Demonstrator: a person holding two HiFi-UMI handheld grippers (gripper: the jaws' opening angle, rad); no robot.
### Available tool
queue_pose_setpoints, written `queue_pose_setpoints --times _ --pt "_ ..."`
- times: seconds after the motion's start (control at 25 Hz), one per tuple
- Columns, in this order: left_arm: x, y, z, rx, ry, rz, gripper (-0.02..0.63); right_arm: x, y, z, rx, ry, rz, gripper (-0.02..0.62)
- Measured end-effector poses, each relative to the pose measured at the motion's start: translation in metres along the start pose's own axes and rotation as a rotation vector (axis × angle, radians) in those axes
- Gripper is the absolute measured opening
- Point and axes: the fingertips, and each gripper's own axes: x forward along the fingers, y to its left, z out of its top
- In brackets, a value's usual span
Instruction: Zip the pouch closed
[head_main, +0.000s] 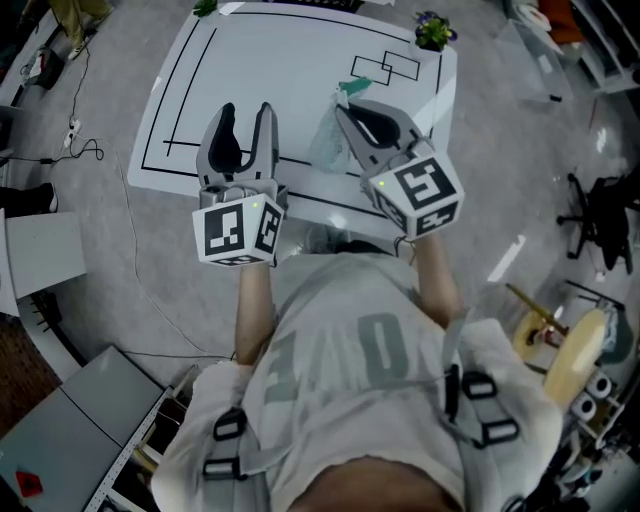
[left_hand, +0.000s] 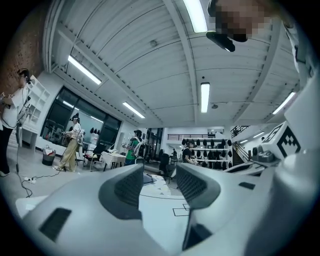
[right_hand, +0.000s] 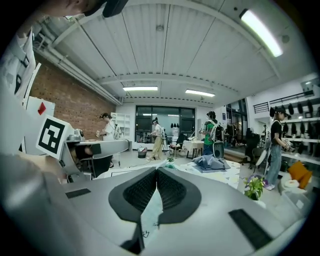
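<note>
Translucent plastic hangs from the right tool (head_main: 345, 110) in the head view. Its jaws are pressed together on the upper part of the pouch (head_main: 328, 145), a clear bag with a teal bit at its top. The bag droops over the near side of the white worktop (head_main: 280, 60); whether its lower edge touches the surface cannot be told. The left tool (head_main: 247, 108) is held beside it, apart from the pouch, with its jaws spread and nothing between them. Black lines mark the worktop, and a small potted plant (head_main: 433, 30) stands at its far right corner.

The left gripper view looks level across the room. The two ribbed pads (left_hand: 131, 186) stand apart, and the gap shows only the worktop (left_hand: 160, 210) with its drawn rectangles. A marker cube (left_hand: 287, 142) of the other tool sits at the right edge. Only the other two views show the pouch.

The right gripper view gives the grip up close. The pads (right_hand: 175, 190) meet at their tips, with the thin clear film of the pouch (right_hand: 151, 210) pinched between them and trailing down toward the camera. The potted plant (right_hand: 254, 187) sits at lower right. People stand in the background of both gripper views.
</note>
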Motion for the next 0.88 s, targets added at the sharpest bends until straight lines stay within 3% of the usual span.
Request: queue_pose_setpoints --times 0.2,0.28,0.36,0.44,0.6,0.76,0.88 --pt "0.004 -0.005 -0.004 -0.008 0.008 -0.022 0.187 -0.007 0.014 0.003 -0.060 -0.001 0.098 0.012" --pt "0.004 -0.007 -0.004 -0.047 -0.001 -0.038 0.187 -0.009 0.022 0.004 -0.080 -0.006 0.157 0.012" --pt "0.005 -0.009 -0.002 -0.161 -0.035 -0.077 0.187 -0.011 0.030 0.007 -0.087 -0.028 0.228 0.012" --pt "0.006 -0.015 0.000 -0.330 -0.066 -0.157 0.187 -0.015 0.037 0.012 -0.090 -0.053 0.305 0.012" --pt "0.004 -0.037 -0.001 -0.573 -0.045 -0.392 0.189 -0.023 0.049 0.020 -0.085 -0.092 0.429 0.012" --pt "-0.002 -0.060 -0.005 -0.813 0.028 -0.635 0.189 -0.029 0.059 0.024 -0.098 -0.112 0.510 0.012" --pt "-0.012 -0.073 0.000 -0.989 0.028 -0.797 0.189 -0.035 0.070 0.023 -0.111 -0.112 0.571 0.012"
